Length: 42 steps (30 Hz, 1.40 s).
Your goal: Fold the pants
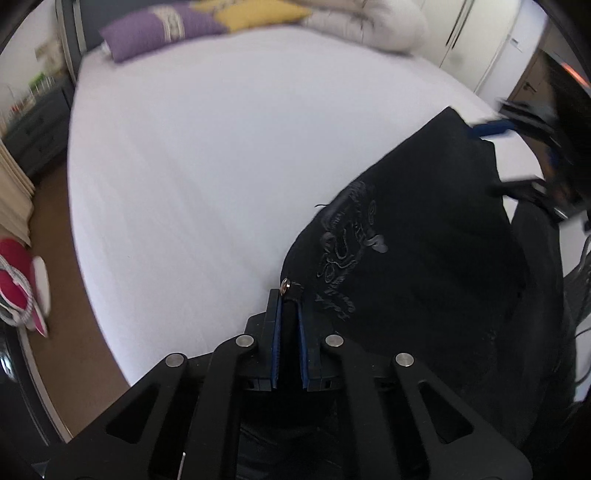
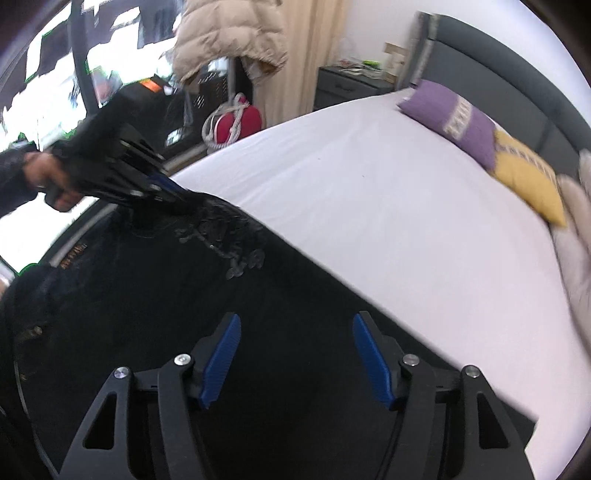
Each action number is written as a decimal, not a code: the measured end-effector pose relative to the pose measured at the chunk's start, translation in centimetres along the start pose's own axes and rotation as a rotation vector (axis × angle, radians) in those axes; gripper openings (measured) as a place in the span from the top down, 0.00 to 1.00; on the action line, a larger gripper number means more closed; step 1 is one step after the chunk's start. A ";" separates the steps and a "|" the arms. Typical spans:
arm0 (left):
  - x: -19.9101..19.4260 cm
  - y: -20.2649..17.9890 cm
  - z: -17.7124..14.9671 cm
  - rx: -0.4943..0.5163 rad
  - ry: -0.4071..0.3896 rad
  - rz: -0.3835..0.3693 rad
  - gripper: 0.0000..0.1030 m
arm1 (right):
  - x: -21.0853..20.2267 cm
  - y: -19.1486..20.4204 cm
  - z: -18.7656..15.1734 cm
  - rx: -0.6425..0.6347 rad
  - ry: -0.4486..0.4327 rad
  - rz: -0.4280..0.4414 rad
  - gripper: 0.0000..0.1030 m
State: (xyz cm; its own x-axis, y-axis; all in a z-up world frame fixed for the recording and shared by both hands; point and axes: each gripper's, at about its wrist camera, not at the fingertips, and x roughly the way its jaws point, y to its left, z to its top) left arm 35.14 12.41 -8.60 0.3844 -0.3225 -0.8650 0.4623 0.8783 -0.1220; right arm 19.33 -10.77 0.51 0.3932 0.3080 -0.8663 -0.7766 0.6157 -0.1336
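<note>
Black pants (image 1: 424, 258) with a dark embroidered emblem lie at the near corner of a white bed (image 1: 221, 166). My left gripper (image 1: 290, 301) is shut on the waistband edge just below a small metal button (image 1: 284, 283). In the right wrist view this left gripper (image 2: 177, 194) shows at the pants' far left edge, held by a hand (image 2: 44, 177). My right gripper (image 2: 296, 321) hangs open over the flat black cloth (image 2: 147, 295), with nothing pressed between its blue pads. Blurred at the pants' far corner, the right gripper (image 1: 496, 158) also appears in the left wrist view.
A purple pillow (image 2: 450, 118), a yellow pillow (image 2: 528, 184) and a pale duvet (image 1: 369, 22) lie at the head of the bed by the grey headboard (image 2: 517, 66). A red bag (image 2: 236, 125) sits on the floor. A beige coat (image 2: 229, 37) hangs beyond it.
</note>
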 end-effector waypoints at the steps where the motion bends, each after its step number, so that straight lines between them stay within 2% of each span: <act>1: -0.6 -0.5 -0.1 0.008 -0.015 0.009 0.94 | 0.6 -0.1 0.6 -0.019 0.013 -0.011 0.36; 7: -3.8 -2.5 -2.0 0.049 -0.098 0.037 0.94 | 4.1 0.4 3.8 -0.144 0.073 -0.034 0.39; 10: -3.3 -4.7 -2.3 0.057 -0.106 0.037 0.94 | 5.7 1.1 4.4 -0.191 0.111 -0.013 0.41; 12: -3.7 -4.8 -3.0 0.057 -0.110 0.031 0.94 | 6.7 1.4 4.3 -0.209 0.140 -0.007 0.42; 14: -4.1 -4.5 -3.2 0.048 -0.116 0.022 0.94 | 7.7 1.4 4.4 -0.212 0.170 0.003 0.48; 17: -3.9 -3.4 -2.5 0.045 -0.118 0.017 0.94 | 8.8 1.1 4.7 -0.179 0.210 0.042 0.68; 18: -3.8 -2.6 -2.2 0.045 -0.117 0.015 0.94 | 8.9 0.9 4.8 -0.165 0.218 0.058 0.80; 19: -3.8 -2.5 -2.3 0.042 -0.118 0.013 0.94 | 8.9 0.9 4.8 -0.152 0.222 0.067 0.86; 21: -3.8 -2.5 -2.4 0.029 -0.122 0.009 0.94 | 8.7 0.7 4.7 -0.121 0.217 0.075 0.90; 28: -4.6 -2.7 -2.9 -0.019 -0.142 -0.008 0.94 | 6.8 0.2 4.3 0.085 0.161 0.110 0.94; 33: -5.9 -3.6 -3.7 -0.055 -0.151 -0.027 0.94 | 5.9 0.8 3.6 0.317 0.093 0.200 0.95; 39: -7.3 -6.4 -5.6 -0.051 -0.141 -0.039 0.94 | 4.6 3.7 1.4 0.417 0.058 0.298 0.95; 42: -8.4 -8.0 -6.9 -0.042 -0.138 -0.046 0.94 | 2.8 6.5 0.1 0.366 0.064 0.283 0.95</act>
State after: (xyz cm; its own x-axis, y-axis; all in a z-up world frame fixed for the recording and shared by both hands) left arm 22.72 10.50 -3.72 0.4710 -0.4060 -0.7832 0.4491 0.8745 -0.1833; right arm 15.46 -5.86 -2.71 0.1513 0.4626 -0.8735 -0.6195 0.7330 0.2809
